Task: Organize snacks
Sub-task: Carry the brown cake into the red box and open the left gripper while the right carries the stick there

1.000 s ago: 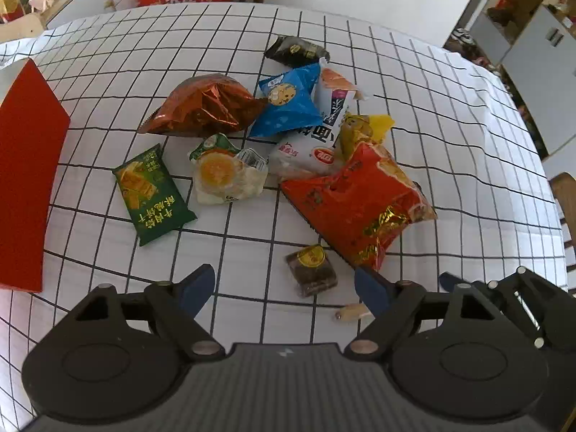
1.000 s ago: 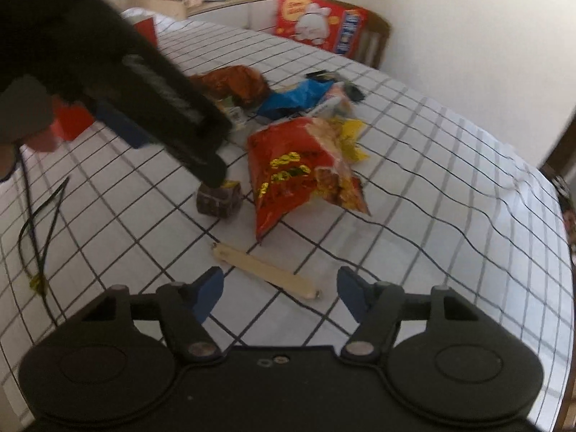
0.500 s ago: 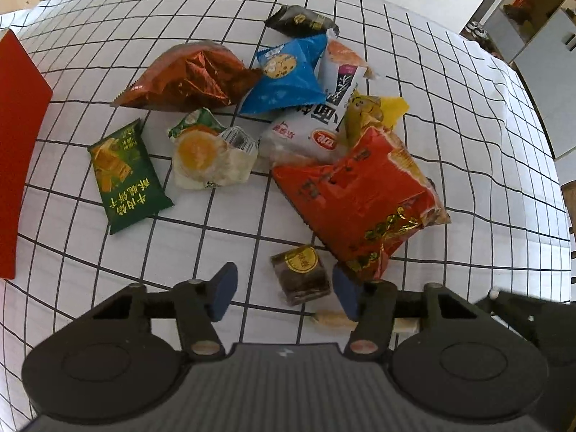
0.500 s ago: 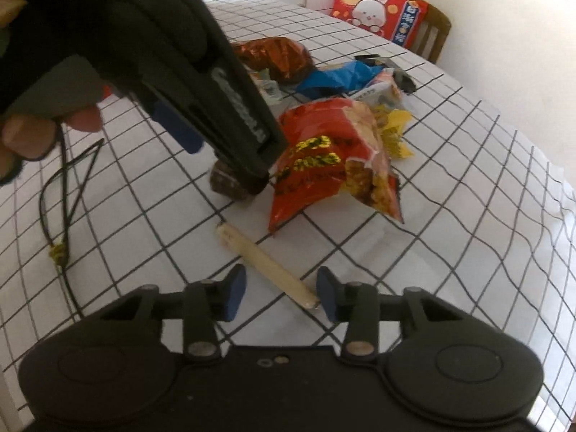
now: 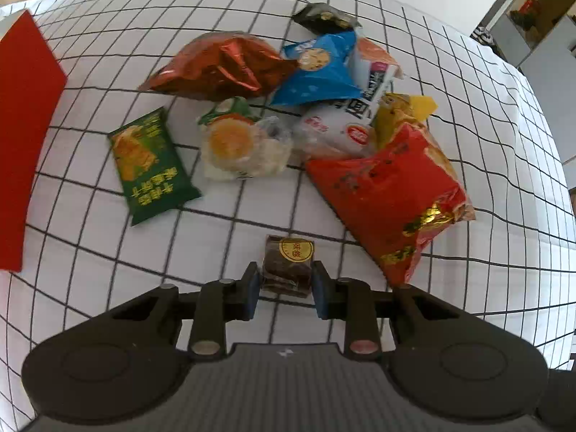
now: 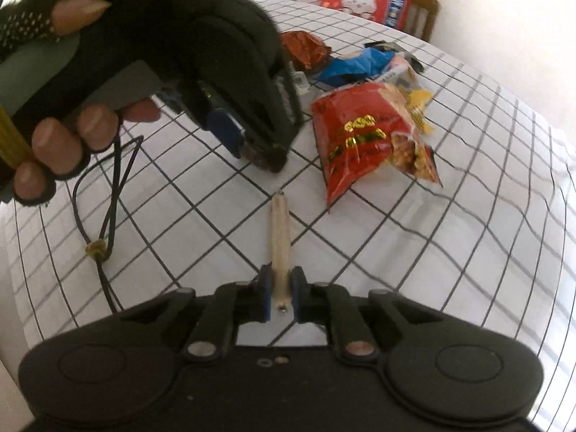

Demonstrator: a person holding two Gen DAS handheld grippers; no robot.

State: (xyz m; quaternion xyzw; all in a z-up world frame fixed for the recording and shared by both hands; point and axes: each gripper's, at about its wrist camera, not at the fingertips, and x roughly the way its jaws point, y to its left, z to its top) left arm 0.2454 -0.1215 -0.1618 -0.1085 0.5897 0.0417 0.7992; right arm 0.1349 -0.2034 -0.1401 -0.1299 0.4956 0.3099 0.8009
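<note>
the left gripper (image 5: 286,289) is squeezed onto a small brown cake (image 5: 288,264) with a round yellow sticker on top, one blue pad on each side of it. the cake sits low on the tabletop (image 5: 108,270), which has a white cloth with black lines in squares. the right gripper (image 6: 281,293) is pinched tight on the near end of a thin pale stick snack (image 6: 280,237), and the stick points away from it across the cloth. more snacks lie in a pile past the cake. a big red bag (image 5: 388,198) is just to the right of the cake. a green packet (image 5: 151,165) lies flat on its own to the left. next to it is a clear packet with a round yellow cake (image 5: 237,144) inside. behind them are a shiny brown-red bag (image 5: 219,68), a blue packet (image 5: 320,68), a white packet (image 5: 334,129), a yellow packet (image 5: 403,111) and a small black packet (image 5: 324,18), all bunched up and touching. a flat red thing (image 5: 25,126) lies at the left edge. in the right wrist view, a gloved hand (image 6: 54,108) holds the left gripper, and a black cord (image 6: 108,208) lies on the cloth under it.
</note>
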